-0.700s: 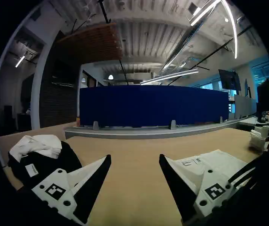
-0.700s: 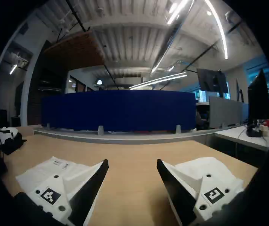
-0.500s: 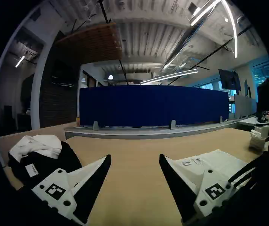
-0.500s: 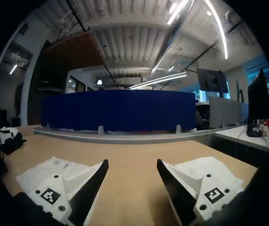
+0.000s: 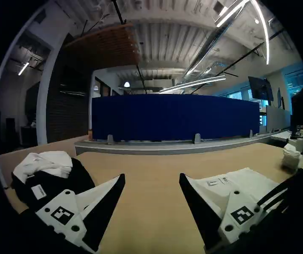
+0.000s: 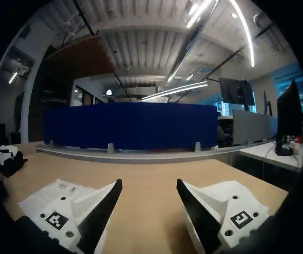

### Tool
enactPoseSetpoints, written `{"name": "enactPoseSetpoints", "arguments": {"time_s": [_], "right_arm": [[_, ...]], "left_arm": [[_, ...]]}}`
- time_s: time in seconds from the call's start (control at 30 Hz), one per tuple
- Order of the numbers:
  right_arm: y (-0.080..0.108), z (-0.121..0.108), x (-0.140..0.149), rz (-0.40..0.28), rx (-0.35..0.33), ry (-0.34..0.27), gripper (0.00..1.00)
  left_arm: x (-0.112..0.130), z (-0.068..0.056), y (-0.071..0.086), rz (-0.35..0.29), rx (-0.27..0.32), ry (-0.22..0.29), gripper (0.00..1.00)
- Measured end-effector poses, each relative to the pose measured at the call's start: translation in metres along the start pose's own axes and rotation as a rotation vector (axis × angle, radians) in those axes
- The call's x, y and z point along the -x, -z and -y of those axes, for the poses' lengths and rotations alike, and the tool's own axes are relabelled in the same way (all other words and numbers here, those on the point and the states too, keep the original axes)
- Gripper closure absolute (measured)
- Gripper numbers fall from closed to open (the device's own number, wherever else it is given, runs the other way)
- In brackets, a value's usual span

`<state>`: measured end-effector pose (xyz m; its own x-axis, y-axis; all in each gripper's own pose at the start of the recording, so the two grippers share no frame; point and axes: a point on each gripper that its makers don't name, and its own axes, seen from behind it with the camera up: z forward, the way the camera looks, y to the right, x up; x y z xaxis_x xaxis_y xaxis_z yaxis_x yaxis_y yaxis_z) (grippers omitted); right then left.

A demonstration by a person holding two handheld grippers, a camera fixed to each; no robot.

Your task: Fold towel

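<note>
Because both tools are held low and level over the table (image 5: pixel 151 158), each camera looks along the wood toward the blue partition (image 5: pixel 172 116) and not down onto the cloth, which reads as a waiting or approach posture and not a grasp. The left gripper (image 5: pixel 151 175) has its jaws spread wide with bare tabletop between them, and the right gripper (image 6: pixel 148 181) is likewise spread and pinching nothing. The white towel (image 5: pixel 244 180) lies flat on the table just behind the left gripper's right-hand finger; in the right gripper view the same sheet (image 6: pixel 51 192) sits behind that gripper's left-hand finger, so it lies between the two tools, within reach of either. Its outline looks square and smooth, with small tags near one edge; whether it is one layer or already doubled I cannot tell. A heap of black and white cloth (image 5: pixel 49 175) sits off to the left, apart from the towel, probably set aside to keep the working area open. Judging by the open jaws flanking the sheet, the likely next need is to drop onto two corners.
</note>
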<state>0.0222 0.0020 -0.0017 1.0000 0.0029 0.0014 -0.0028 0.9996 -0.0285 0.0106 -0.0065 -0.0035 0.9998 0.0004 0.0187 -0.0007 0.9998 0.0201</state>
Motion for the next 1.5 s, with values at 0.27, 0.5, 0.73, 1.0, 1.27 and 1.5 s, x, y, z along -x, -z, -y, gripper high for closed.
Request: {"name": "enactPoseSetpoints", "arguments": {"time_s": [0.27,0.5,0.73,1.0,1.27,1.5], "right_arm": [[0.003,0.006,-0.067,-0.018,-0.002,-0.002,0.0],[0.0,0.012,-0.116,-0.011,0.001,-0.004,0.0],[-0.002,0.012,-0.149,-0.005,0.0,0.01,0.0],[-0.002,0.029,-0.158,0.063,-0.076,0.064,0.0],[0.005,0.059,-0.143,0.196,-0.224,0.119,0.0],[0.015,0.079,-0.128,0.285,-0.322,0.167,0.0]], "left_arm": [[-0.069,-0.006,0.005,-0.015,0.012,-0.014,0.05],[-0.132,-0.013,0.004,-0.024,0.022,-0.006,0.06],[-0.166,-0.021,0.0,-0.007,0.045,-0.018,0.06],[-0.172,-0.038,-0.001,0.049,0.124,-0.055,0.06],[-0.165,-0.066,0.008,0.138,0.26,-0.095,0.06],[-0.155,-0.086,0.018,0.198,0.365,-0.144,0.06]]}}
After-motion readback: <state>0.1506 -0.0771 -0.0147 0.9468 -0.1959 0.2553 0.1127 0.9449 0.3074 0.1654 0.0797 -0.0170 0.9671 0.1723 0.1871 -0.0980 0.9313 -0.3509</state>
